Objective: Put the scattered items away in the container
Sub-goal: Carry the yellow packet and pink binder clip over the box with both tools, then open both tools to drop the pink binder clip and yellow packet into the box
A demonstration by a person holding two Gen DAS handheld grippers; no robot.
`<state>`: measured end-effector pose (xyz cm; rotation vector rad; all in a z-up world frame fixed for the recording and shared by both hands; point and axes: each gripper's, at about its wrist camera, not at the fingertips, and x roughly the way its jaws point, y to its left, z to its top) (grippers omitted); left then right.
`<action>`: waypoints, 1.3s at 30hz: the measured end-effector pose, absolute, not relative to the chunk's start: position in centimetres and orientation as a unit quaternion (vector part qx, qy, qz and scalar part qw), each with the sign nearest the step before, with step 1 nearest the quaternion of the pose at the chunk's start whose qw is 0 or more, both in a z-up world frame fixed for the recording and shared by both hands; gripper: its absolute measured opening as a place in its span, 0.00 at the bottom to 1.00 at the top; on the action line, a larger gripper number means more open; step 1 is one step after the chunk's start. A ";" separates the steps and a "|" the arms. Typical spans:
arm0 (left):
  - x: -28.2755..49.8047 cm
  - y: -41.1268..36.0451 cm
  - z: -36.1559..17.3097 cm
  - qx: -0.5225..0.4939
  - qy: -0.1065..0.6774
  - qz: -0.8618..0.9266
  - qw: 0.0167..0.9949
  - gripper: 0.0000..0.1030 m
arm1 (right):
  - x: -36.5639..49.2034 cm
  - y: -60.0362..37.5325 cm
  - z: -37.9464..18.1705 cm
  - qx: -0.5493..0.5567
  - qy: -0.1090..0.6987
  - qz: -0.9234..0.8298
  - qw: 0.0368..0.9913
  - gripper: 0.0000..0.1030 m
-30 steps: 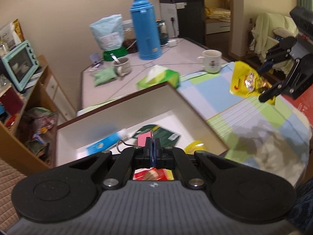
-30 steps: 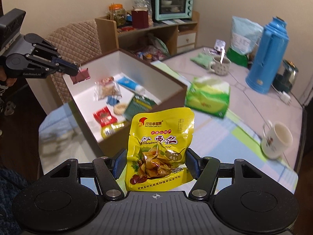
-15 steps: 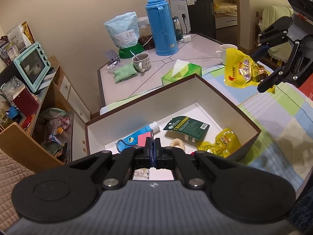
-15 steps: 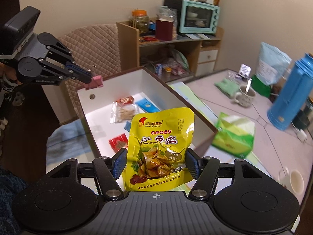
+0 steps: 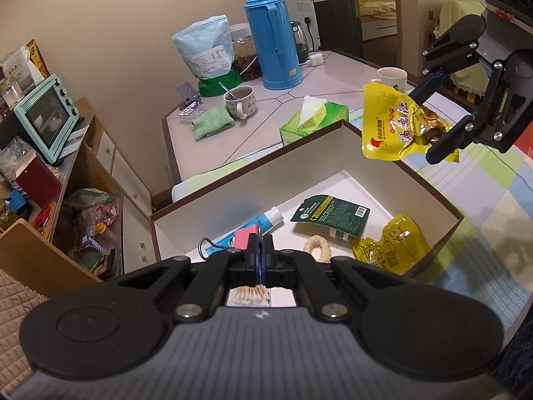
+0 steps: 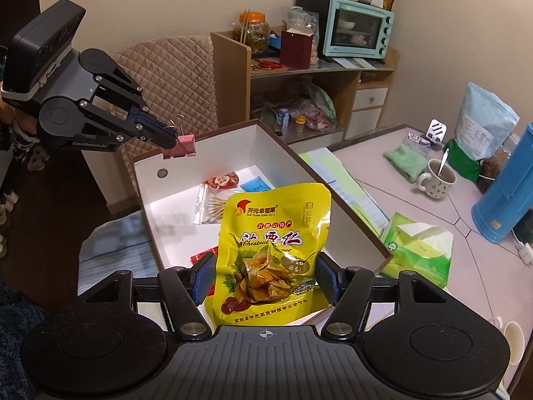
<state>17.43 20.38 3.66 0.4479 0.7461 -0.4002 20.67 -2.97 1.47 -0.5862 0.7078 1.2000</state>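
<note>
A brown box [image 5: 429, 186] with white inside walls stands on the table; in the right wrist view the box [image 6: 293, 156] holds several packets. My left gripper [image 5: 261, 250] is shut on a pink binder clip [image 5: 246, 239], held over the box's near end; from the right wrist the left gripper [image 6: 170, 141] and binder clip [image 6: 185, 145] hang above the box's far corner. My right gripper [image 6: 265, 278] is shut on a yellow chestnut packet [image 6: 271, 243], over the box's edge. The left wrist view shows the right gripper [image 5: 429, 123] and chestnut packet [image 5: 393, 123] above the box's far right rim.
In the box lie a blue tube [image 5: 253, 230], a dark green packet [image 5: 331, 213], a yellow pouch [image 5: 389, 248] and a cotton-swab bag [image 6: 213, 206]. On the table stand a green tissue box [image 5: 313, 120], a blue thermos [image 5: 273, 36], mugs [image 5: 240, 101] and a blue bag [image 5: 203, 50]. A shelf with an oven [image 6: 358, 31] stands behind.
Both grippers have moved over the box with their loads still held. The left one rose and pulled back, so more of the box's inside shows; the chestnut packet came closer to the box's rim.
</note>
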 end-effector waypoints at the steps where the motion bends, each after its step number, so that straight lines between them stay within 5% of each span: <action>1: 17.6 20.4 3.6 0.217 0.360 -0.195 0.886 0.00 | 20.8 -2.8 1.4 -0.267 0.323 0.544 0.727 0.61; 39: 24.3 22.0 -5.0 0.318 0.452 -0.286 0.782 0.00 | 26.4 6.4 -5.2 -0.327 0.400 0.557 0.650 0.61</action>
